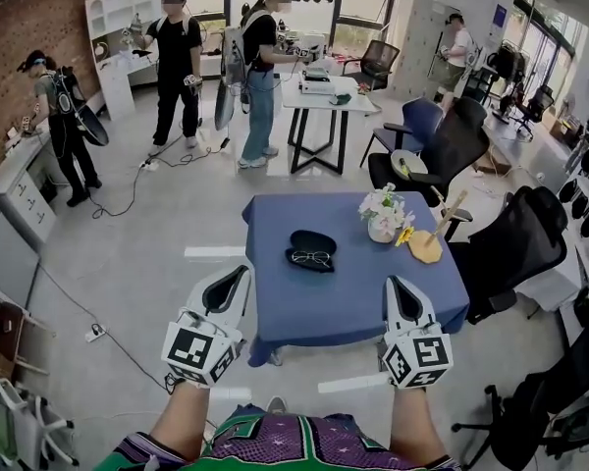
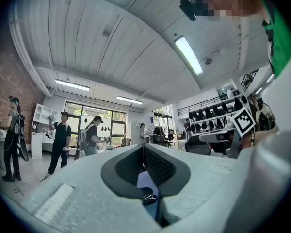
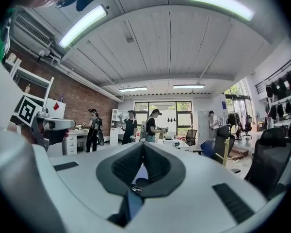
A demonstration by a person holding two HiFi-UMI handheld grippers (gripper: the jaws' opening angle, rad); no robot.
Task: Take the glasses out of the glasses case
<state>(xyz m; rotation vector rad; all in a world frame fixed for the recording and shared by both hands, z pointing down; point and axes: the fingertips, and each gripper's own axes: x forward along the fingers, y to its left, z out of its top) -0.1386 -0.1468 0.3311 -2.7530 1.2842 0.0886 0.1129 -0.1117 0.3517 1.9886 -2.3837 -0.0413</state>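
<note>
Task not started.
- Glasses case point(image 1: 312, 240) lies open, mid tabletop point(image 1: 353, 297).
- Glasses point(image 1: 312, 258) lie in case's near half, untouched.
- Left gripper point(image 1: 241, 273): jaws pressed together, nothing between; hovers at tabletop's near-left corner, well apart from case.
- Right gripper point(image 1: 393, 285): jaws likewise closed, empty; over near-right edge.
- Left to do, by my judgement: reach case, perhaps steady it, grasp frame, lift glasses clear.
</note>
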